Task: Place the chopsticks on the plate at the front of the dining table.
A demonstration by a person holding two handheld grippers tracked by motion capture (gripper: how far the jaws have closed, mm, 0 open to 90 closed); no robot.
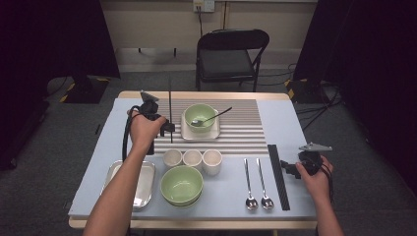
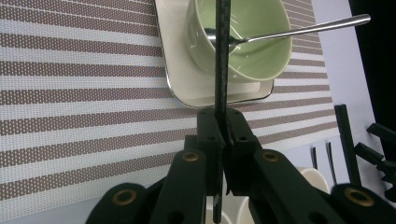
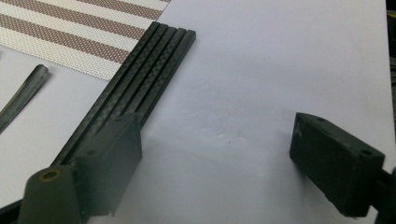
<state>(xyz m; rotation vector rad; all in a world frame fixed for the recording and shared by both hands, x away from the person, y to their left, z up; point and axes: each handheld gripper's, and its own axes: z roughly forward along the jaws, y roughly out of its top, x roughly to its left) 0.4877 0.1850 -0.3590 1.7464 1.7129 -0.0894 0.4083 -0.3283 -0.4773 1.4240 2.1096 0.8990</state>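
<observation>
Left tool point(image 2: 223, 140): clamped on one black chopstick point(image 2: 221, 56) (upright, over the striped placemat point(image 2: 84, 93)). Right tool point(image 3: 215, 154): jaws wide apart, holding nothing, beside remaining chopsticks point(image 3: 140, 74) on tabletop point(image 3: 280, 70).

The left gripper point(image 2: 225, 135) is pinching a thin black chopstick point(image 2: 222, 70) between its closed jaws, the stick crossing in front of the green bowl point(image 2: 254, 46). That bowl is sitting on a square white plate point(image 2: 180, 79), a spoon point(image 2: 299, 30) leaning inside it, with the striped placemat point(image 2: 79, 107) lying beneath.
</observation>
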